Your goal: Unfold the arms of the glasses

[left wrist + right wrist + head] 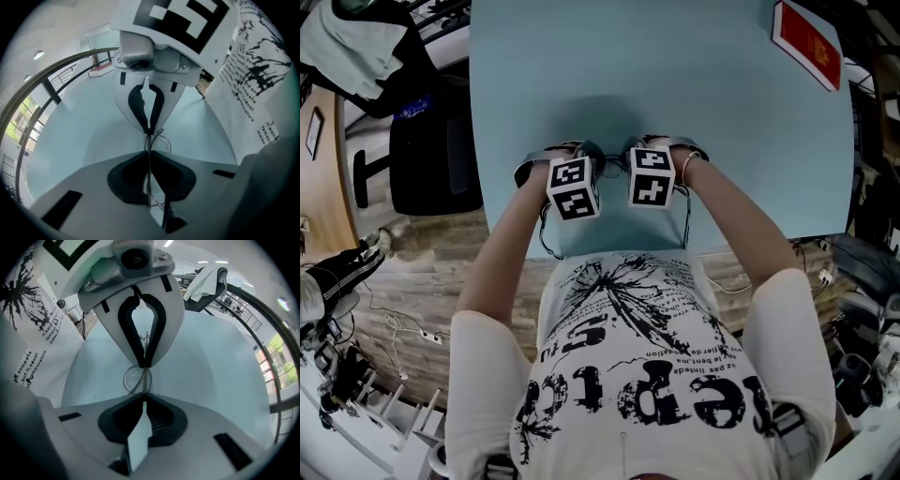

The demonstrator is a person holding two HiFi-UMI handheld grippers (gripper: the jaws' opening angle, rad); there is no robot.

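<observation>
Left gripper (pixel 149 154) pressed together on thin wire part of glasses (pixel 158 140). Right gripper (pixel 143 397) likewise pinching frame, close by round lens (pixel 136 379). I judge task barely begun: both grips set, no arm visibly swung out, both arms left to open. Which part each tool holds, I cannot tell. Glasses sit between two facing tool tips, over table (pixel 675 94), near person's edge.

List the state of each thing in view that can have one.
glasses, gripped from both sides by the two grippers; arms folded or not, cannot tell.
left gripper, shut on the glasses' thin frame.
right gripper, shut on the glasses.
red card, lying flat on the table.
</observation>
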